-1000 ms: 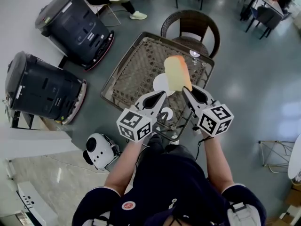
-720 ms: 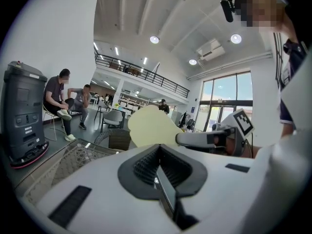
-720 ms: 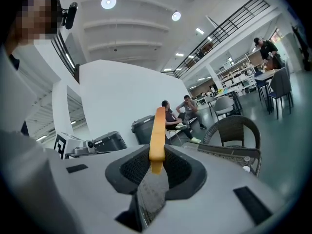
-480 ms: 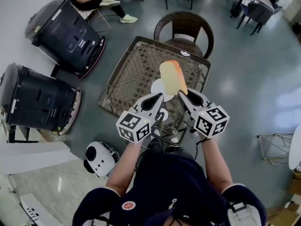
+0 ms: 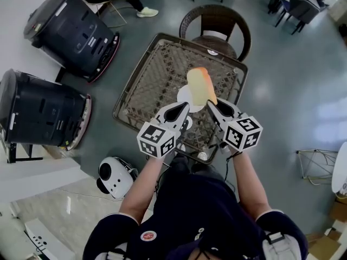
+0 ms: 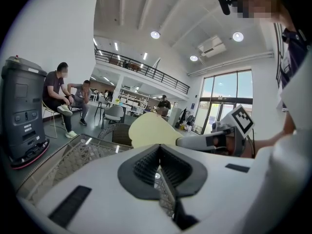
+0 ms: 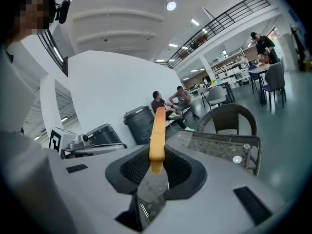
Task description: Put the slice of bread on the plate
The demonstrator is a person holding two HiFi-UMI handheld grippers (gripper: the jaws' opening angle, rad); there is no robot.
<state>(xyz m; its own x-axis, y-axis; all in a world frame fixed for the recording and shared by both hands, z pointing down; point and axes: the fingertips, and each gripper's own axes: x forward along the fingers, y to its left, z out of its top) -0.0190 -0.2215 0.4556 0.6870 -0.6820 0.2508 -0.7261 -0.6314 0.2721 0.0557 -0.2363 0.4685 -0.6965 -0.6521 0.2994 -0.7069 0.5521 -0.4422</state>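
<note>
Left gripper (image 5: 180, 109) sits at 9 o'clock of the right gripper (image 5: 212, 105), jaws pressed together, empty, likely spare. Right jaws pinch the bread (image 5: 200, 85) by its near edge. The slice juts toward 12 o'clock, seemingly above the plate (image 5: 184, 97) on the table (image 5: 157, 75), poised for lowering.

The square table (image 5: 157, 83) has a woven wicker top under a clear, glossy, glass-like sheet, set in a dark metal frame. The round white plate (image 5: 183, 97) looks smooth and glazed. The slice of bread (image 5: 200, 85) has a pale matt face and an orange-brown crust. The left gripper (image 6: 158, 150) and right gripper (image 7: 156, 156) are smooth white plastic, their tongs lined with black ribbed pads. The far dark brown wicker chair (image 5: 217, 20) is coarsely woven. The grey floor (image 5: 293, 80) is polished and shiny.
</note>
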